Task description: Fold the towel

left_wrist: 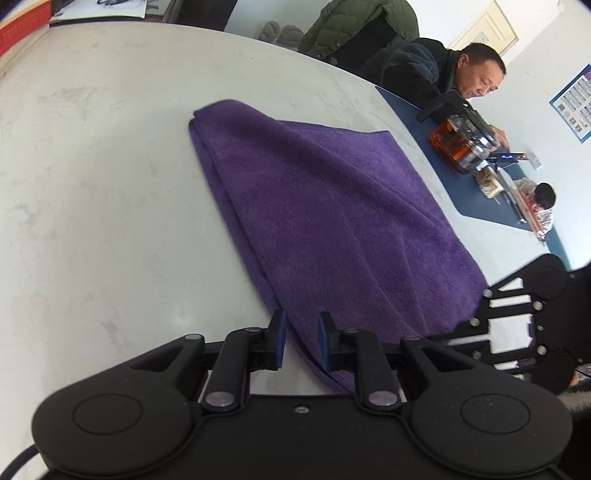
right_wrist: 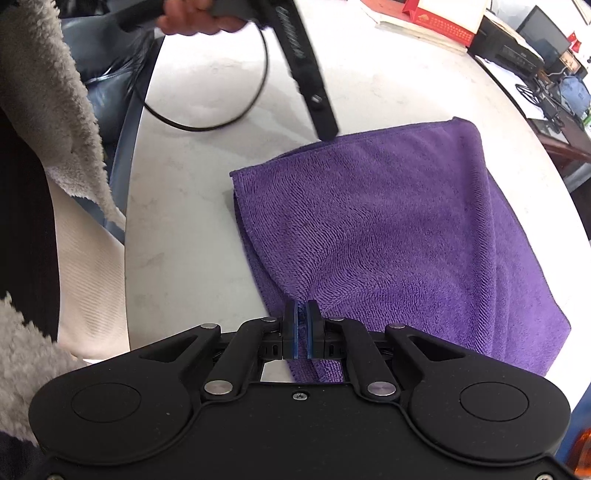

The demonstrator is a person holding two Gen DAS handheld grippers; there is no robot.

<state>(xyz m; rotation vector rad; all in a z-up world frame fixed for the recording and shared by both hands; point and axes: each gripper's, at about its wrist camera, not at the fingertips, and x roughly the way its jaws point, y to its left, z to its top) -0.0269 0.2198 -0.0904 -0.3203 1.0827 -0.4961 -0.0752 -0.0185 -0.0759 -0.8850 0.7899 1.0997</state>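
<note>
A purple towel (left_wrist: 332, 214) lies folded in layers on the white table (left_wrist: 92, 184). My left gripper (left_wrist: 301, 339) hovers over the towel's near edge with its blue pads apart; the fabric edge runs under the gap and nothing is pinched. In the right wrist view the left gripper (right_wrist: 327, 129) tips down at the towel's (right_wrist: 399, 229) far left edge. My right gripper (right_wrist: 302, 326) is shut on a fold of the towel at its near edge, with cloth squeezed between the blue pads. From the left wrist view the right gripper (left_wrist: 461, 328) sits at the towel's right corner.
A glass teapot with amber liquid (left_wrist: 461, 144) stands on a blue mat (left_wrist: 480, 206) beyond the towel, where a person (left_wrist: 424, 74) sits. Red books (right_wrist: 436, 22) lie at the far edge. A black cable (right_wrist: 207, 125) loops on the table near its left rim (right_wrist: 129, 221).
</note>
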